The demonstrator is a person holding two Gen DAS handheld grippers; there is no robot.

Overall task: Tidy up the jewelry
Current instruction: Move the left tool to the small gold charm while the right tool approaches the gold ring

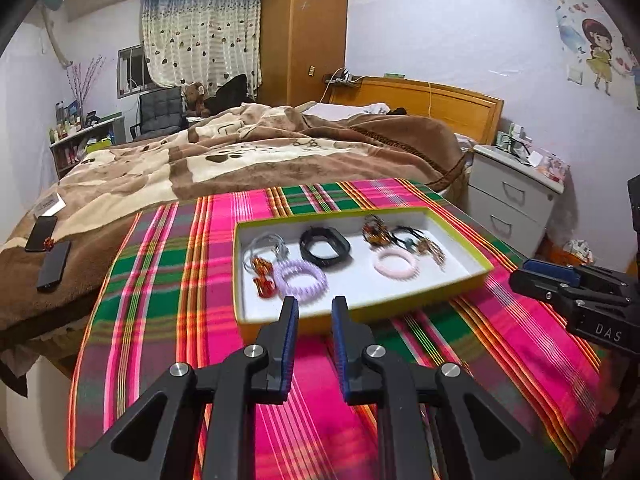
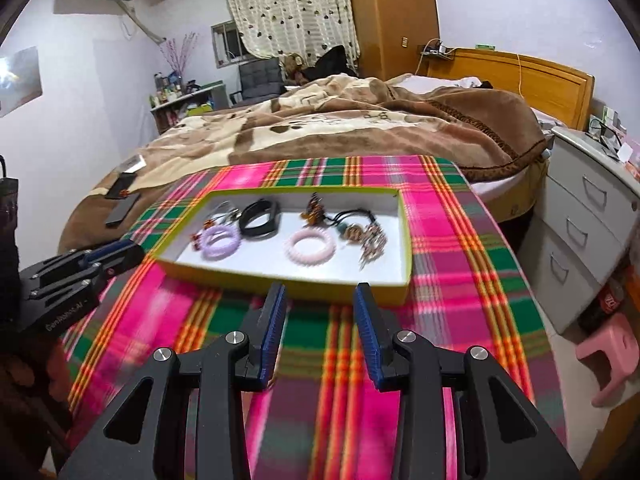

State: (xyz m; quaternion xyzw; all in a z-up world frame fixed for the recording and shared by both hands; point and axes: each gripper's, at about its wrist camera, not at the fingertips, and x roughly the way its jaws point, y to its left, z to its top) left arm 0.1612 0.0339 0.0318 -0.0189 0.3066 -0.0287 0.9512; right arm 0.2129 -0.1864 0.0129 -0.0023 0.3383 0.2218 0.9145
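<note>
A shallow tray [image 1: 460, 280] with a yellow-green rim and white floor sits on a pink, green and orange plaid cloth [image 1: 168, 264] at the foot of a bed [image 1: 240, 152]. All the jewelry lies inside it. On its left side are a lilac coil band [image 1: 301, 276], an amber clip [image 1: 265, 280] touching that band, a clear band [image 1: 266, 245] behind them and a black bracelet [image 1: 325, 246]. On the right are a pink coil band [image 1: 395, 265], a brown beaded piece [image 1: 375, 230] and a dark cord with tassels [image 1: 424, 245].

The left gripper [image 1: 315, 305] hangs just short of the tray's near wall, its blue-padded jaws spread with nothing between them. The right gripper [image 2: 320, 292] sits likewise before the near wall, jaws spread wider and empty.

In the left view the right gripper's side bears the white letters "DAS". In the right view the left gripper's side carries white lettering too blurred to read with certainty.

Two dark phones [image 1: 48, 252] lie on the brown blanket [image 1: 320, 160] left of the cloth. A white drawer unit [image 2: 592, 232] stands to the right, with a pink stool [image 2: 612, 356] near it.
</note>
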